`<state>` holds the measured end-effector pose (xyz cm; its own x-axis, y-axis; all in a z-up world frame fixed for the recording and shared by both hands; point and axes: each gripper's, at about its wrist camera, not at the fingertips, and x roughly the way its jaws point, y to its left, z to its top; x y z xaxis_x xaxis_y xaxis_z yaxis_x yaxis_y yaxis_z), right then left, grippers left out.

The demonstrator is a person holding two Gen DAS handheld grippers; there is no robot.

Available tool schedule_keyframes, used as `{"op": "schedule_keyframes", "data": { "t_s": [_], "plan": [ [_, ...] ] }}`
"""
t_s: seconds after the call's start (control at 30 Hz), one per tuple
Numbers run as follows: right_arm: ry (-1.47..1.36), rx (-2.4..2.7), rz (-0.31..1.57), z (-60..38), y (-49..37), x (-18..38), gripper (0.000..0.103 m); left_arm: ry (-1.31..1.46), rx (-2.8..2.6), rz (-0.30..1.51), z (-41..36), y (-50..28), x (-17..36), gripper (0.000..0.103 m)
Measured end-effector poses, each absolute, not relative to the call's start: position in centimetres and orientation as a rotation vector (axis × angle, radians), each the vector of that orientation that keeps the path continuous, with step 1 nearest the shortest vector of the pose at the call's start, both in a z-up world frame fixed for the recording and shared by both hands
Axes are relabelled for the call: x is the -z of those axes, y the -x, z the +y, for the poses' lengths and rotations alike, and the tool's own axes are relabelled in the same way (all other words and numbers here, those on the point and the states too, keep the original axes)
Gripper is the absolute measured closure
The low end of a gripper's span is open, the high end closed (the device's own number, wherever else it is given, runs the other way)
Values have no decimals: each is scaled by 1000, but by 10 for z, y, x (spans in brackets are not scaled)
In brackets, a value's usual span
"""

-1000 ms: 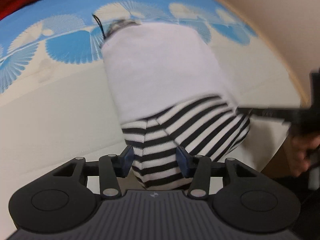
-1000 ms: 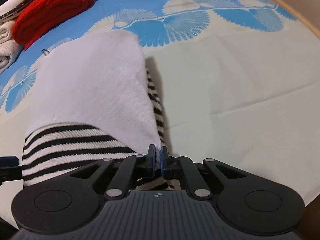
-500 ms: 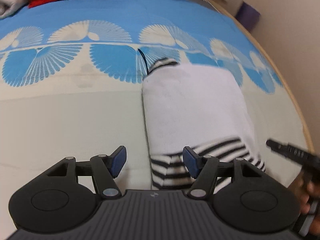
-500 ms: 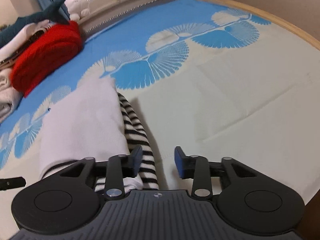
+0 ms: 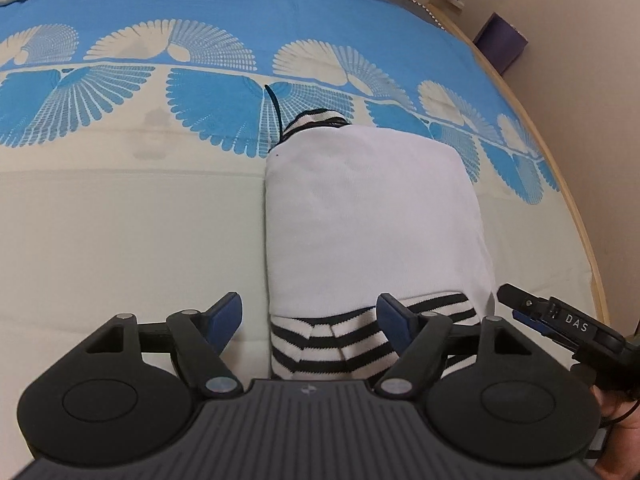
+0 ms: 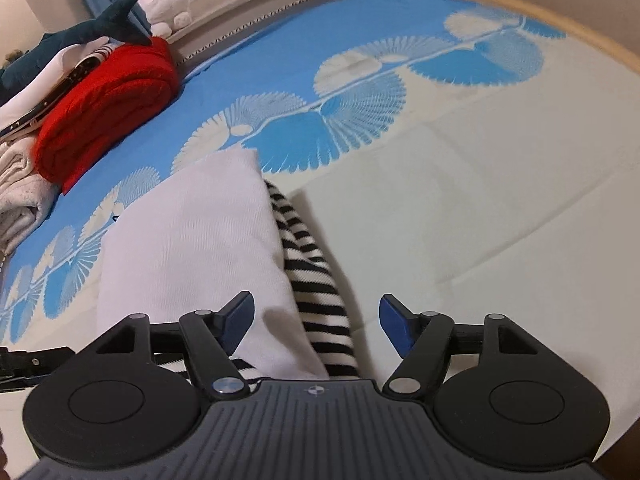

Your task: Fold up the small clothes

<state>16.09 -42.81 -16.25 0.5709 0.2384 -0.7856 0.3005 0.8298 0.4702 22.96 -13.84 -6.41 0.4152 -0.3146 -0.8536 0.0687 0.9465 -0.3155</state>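
A small white garment [image 5: 372,216] with black-and-white striped sleeves [image 5: 320,344] lies folded into a rectangle on the bed. A striped collar and a dark cord stick out at its far end. My left gripper [image 5: 310,320] is open and empty, just above the near striped edge. My right gripper [image 6: 316,320] is open and empty, over the garment's [image 6: 192,236] near right corner, where a striped sleeve [image 6: 312,264] runs along the right side. The right gripper's tip [image 5: 560,320] shows at the right of the left wrist view.
The bed cover [image 5: 120,240] is cream with a blue fan pattern farther away. A folded red blanket [image 6: 108,104], white and beige clothes [image 6: 20,184] and a plush shark [image 6: 76,36] sit at the far left. The wooden bed edge [image 5: 580,216] curves along the right.
My right gripper has opened and let go of the garment, which has dropped flat onto the bed. Both grippers have pulled back and opened wider.
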Motion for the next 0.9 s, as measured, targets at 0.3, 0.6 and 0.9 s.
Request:
{"op": "schedule_keyframes", "data": {
  "t_s": [0.3, 0.6, 0.9],
  "plan": [
    [-594, 13, 1009, -420, -173, 168, 32, 274, 221, 1139, -134, -239, 69, 24],
    [-602, 17, 1007, -423, -173, 170, 32, 296, 225, 1147, -138, -238, 72, 23],
    [-630, 31, 1006, -426, -172, 170, 32, 329, 229, 1161, -140, -241, 77, 23]
  ]
}}
